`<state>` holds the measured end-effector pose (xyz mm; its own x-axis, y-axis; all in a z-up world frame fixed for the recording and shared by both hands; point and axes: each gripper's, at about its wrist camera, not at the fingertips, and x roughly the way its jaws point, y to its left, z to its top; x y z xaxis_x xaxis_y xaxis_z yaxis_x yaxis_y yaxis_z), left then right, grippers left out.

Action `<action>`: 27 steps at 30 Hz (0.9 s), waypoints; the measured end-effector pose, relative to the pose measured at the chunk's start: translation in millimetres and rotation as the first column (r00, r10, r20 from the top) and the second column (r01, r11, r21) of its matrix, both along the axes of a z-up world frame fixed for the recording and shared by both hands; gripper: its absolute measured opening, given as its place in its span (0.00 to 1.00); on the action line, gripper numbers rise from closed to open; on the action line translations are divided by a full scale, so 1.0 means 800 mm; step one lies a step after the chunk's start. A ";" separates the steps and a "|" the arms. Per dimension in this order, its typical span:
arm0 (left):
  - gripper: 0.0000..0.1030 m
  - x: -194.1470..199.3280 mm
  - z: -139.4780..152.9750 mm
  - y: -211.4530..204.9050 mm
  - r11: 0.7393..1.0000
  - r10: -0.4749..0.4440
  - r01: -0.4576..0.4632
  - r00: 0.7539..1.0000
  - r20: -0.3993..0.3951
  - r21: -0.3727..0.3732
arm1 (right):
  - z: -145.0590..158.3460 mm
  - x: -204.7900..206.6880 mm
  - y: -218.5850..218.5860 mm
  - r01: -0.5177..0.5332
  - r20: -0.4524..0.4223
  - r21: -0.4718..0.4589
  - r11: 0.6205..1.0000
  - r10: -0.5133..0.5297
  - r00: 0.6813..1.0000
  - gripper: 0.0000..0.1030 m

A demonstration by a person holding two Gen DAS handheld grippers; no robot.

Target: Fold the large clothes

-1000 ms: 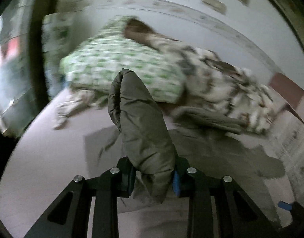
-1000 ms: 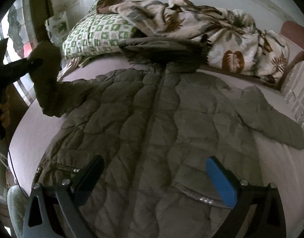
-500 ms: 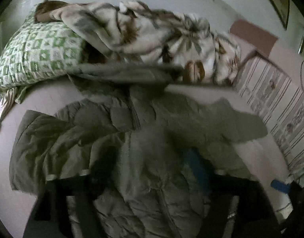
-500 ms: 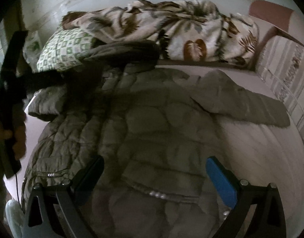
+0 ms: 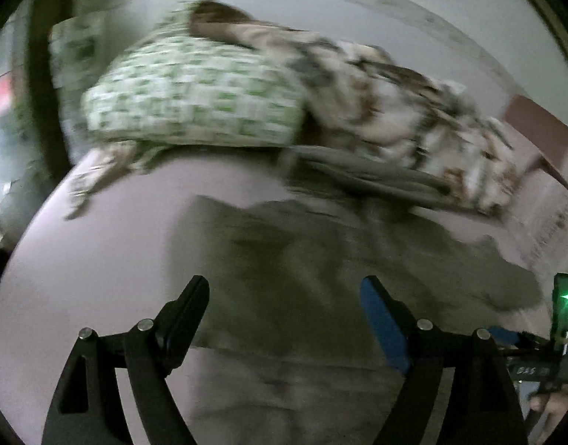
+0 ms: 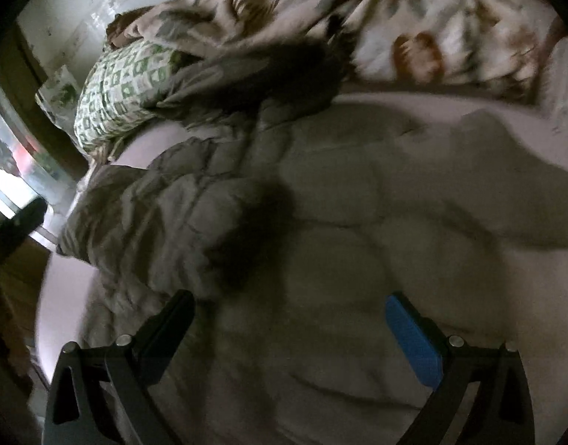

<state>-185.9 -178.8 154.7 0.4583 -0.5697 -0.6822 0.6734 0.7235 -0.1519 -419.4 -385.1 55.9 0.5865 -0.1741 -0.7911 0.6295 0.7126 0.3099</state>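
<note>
An olive quilted jacket (image 6: pixel 321 222) lies spread on the pale pink bed (image 5: pixel 98 259). Its left sleeve (image 6: pixel 154 200) is folded in over the body, and its right sleeve (image 6: pixel 506 185) still stretches out to the right. The jacket also shows in the left wrist view (image 5: pixel 302 259), blurred. My left gripper (image 5: pixel 284 315) is open and empty above the jacket's left part. My right gripper (image 6: pixel 291 333) is open and empty above the lower middle of the jacket.
A green-checked pillow (image 5: pixel 191 104) and a leaf-print blanket (image 5: pixel 413 118) lie piled along the wall at the head of the bed. A window (image 6: pixel 9 170) is at the left. The other gripper shows at the right edge of the left wrist view (image 5: pixel 543 356).
My left gripper carried the left sleeve over onto the jacket, let it go and opened, then drew back to the left. My right gripper stayed open and shifted a little.
</note>
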 end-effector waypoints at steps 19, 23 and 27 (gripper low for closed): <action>0.81 0.068 -0.061 -0.009 0.993 0.087 -0.081 0.994 -0.069 0.088 | 0.016 0.086 -0.023 -0.008 0.012 -0.166 0.986 0.010 1.000 0.19; 0.82 0.061 -0.078 -0.040 0.986 0.069 -0.059 0.996 -0.060 0.156 | 0.025 0.066 -0.052 0.053 -0.013 -0.229 0.972 -0.057 0.998 0.19; 0.81 0.058 -0.106 -0.076 0.966 0.054 -0.036 0.997 -0.062 0.257 | 0.013 0.060 -0.082 0.076 -0.094 -0.283 0.956 -0.107 0.990 0.19</action>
